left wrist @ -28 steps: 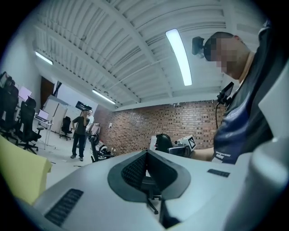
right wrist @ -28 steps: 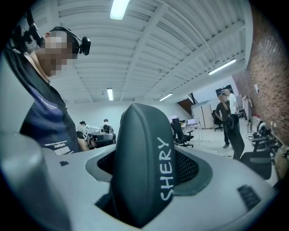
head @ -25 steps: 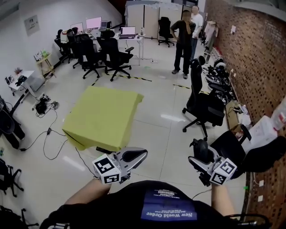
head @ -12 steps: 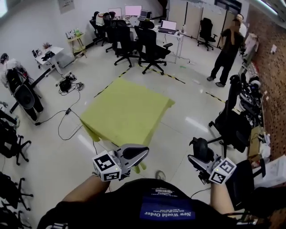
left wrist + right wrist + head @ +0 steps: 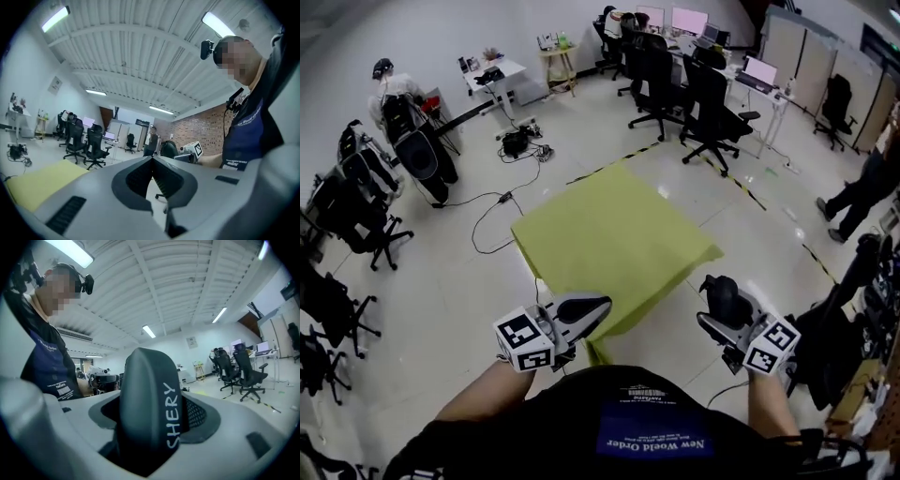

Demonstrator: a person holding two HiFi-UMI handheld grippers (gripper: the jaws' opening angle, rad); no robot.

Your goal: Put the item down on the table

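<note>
A person stands at the near edge of a table [image 5: 609, 234] draped in yellow-green cloth, holding a two-jaw gripper in each hand at about waist height. The right gripper [image 5: 719, 314] is clamped on the dark item [image 5: 725, 292], a rounded charcoal piece with white lettering reading "SHERY" down its side; it stands upright between the jaws and fills the gap between them. Gripper and item sit just right of the table's near corner, over the pale floor and off the cloth. The left gripper [image 5: 592, 309] carries nothing. Its jaws are closed together, their tips meeting in a point, and they reach over the table's near edge. Both grippers point roughly level, away from the person's body. Black office chairs [image 5: 712, 94] and desks with lit monitors [image 5: 689, 19] stand beyond the table's far side. Cables [image 5: 502, 202] trail across the floor to its left, and another person [image 5: 862, 187] stands well off to its right.
</note>
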